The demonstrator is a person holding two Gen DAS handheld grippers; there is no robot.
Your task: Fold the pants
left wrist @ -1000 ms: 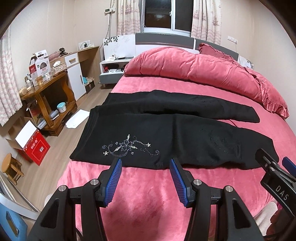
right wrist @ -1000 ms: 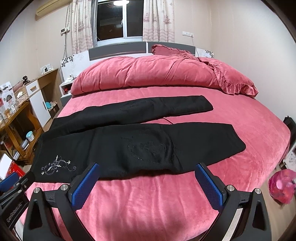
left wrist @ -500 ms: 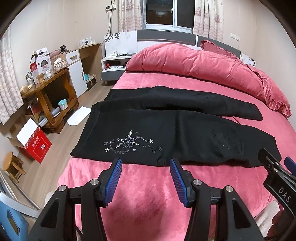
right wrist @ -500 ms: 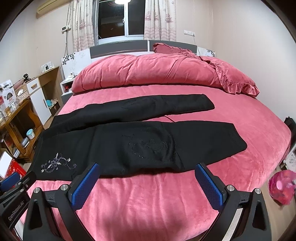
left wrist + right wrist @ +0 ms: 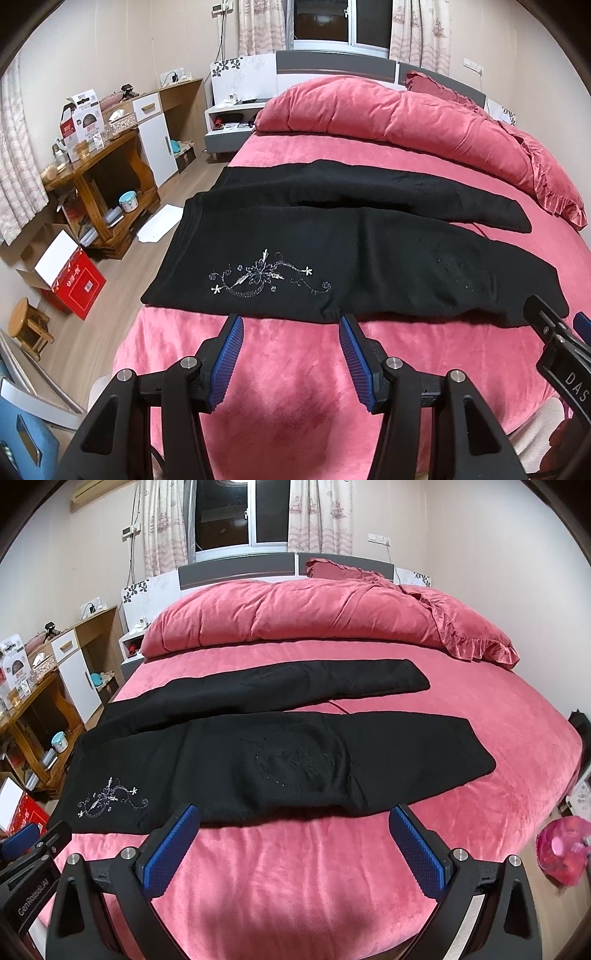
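The bed (image 5: 295,387) fills both views under a pink cover; a rolled duvet (image 5: 295,613) lies across its head at 12 o'clock; black pants (image 5: 258,760) lie flat across the middle, waistband toward 9 o'clock, the two legs parted and running toward 3 o'clock; silver embroidery (image 5: 267,275) marks the near leg by the waist; the left hand-held gripper (image 5: 291,325) hovers at 6 o'clock, its blue fingers apart, tips just at the pants' near hem; the right hand-held gripper (image 5: 293,814) hangs likewise, spread wider, holding nothing.
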